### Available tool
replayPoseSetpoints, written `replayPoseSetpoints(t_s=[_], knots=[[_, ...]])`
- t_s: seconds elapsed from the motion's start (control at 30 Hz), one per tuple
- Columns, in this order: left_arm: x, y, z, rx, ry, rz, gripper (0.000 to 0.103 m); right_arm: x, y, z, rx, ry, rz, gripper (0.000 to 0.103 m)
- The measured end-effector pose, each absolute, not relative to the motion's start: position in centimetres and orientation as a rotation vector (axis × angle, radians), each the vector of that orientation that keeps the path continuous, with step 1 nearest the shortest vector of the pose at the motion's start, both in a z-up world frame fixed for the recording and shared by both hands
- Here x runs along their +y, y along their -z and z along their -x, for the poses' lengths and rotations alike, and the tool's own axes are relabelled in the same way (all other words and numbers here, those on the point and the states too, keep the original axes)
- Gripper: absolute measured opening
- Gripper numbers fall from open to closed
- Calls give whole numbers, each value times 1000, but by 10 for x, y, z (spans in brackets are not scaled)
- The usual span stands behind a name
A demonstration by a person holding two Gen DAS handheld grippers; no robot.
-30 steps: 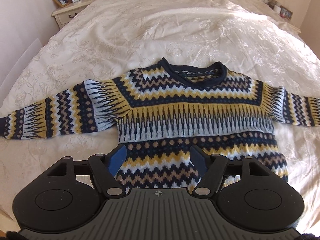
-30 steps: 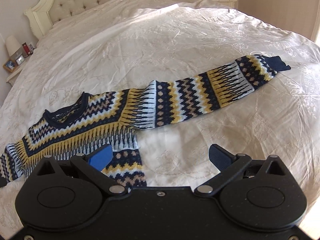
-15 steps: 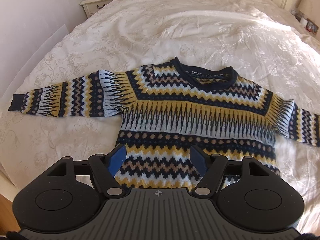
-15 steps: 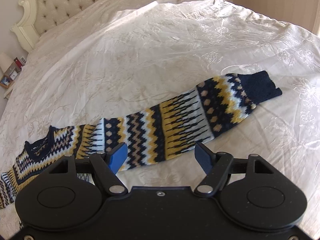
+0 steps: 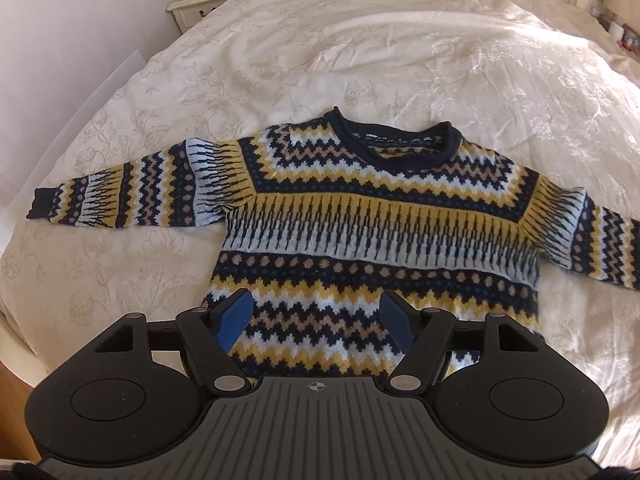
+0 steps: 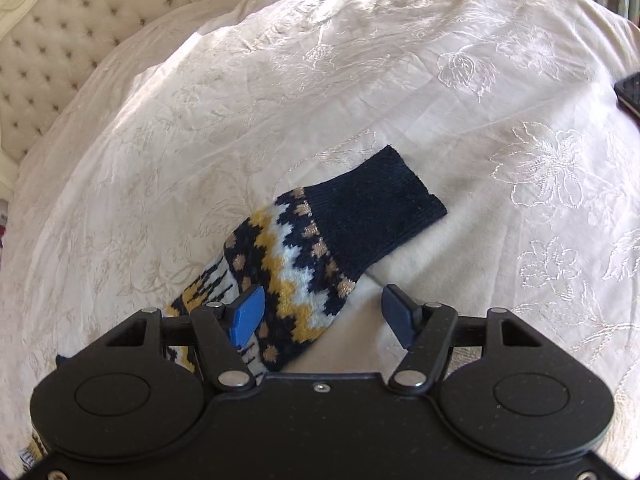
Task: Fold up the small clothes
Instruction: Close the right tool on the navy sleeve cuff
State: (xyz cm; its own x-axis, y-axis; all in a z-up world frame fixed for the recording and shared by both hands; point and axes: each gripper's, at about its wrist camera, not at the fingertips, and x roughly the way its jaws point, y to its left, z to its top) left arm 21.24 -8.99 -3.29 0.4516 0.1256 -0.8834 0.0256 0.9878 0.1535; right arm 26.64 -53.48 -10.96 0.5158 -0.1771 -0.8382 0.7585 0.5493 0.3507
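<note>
Since half a second ago, the right gripper [image 6: 322, 320] has been brought much closer to the end of the sleeve [image 6: 280, 292], so that the navy cuff [image 6: 372, 208] now fills the middle of its view, and the sweater's body is no longer seen there; the left wrist view has been pulled back slightly, so that more of the sweater [image 5: 372, 232] and the whole left sleeve [image 5: 132, 192] are shown. The sweater is a thick knit, laid flat and face up on the bed [image 5: 360, 48], with zigzag and diamond bands in navy, mustard, pale blue and tan, and a rolled navy collar [image 5: 394, 152]. The cuff is ribbed and squared at its end. The bed is covered by a cream quilt embroidered with flowers, faintly creased; a tufted headboard [image 6: 60, 52] is seen in the right wrist view and a cream bedside table [image 5: 200, 4] in the left. The left gripper [image 5: 316, 318] is held with fingers spread wide above the sweater's lower hem, nothing between them. The right gripper is likewise spread wide, its blue pad [image 6: 248, 314] over the patterned sleeve; whether the fabric is touched cannot be told.
</note>
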Motion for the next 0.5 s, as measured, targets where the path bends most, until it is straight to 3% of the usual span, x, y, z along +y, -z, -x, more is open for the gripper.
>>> replayPoseSetpoints(t_s=[0.1, 0.13, 0.17, 0.2, 0.5], knots=[[-90, 34, -211, 1111, -63, -147, 69, -544, 112, -271, 807, 639, -827, 58], [-90, 35, -211, 1115, -61, -148, 69, -546, 113, -273, 807, 636, -836, 45], [-90, 35, -210, 1117, -58, -149, 69, -547, 115, -275, 810, 630, -842, 25], [-90, 36, -210, 1117, -55, -151, 69, -547, 115, -278, 817, 629, -840, 17], [-69, 41, -212, 1113, -8, -143, 69, -490, 64, -307, 748, 490, -717, 13]])
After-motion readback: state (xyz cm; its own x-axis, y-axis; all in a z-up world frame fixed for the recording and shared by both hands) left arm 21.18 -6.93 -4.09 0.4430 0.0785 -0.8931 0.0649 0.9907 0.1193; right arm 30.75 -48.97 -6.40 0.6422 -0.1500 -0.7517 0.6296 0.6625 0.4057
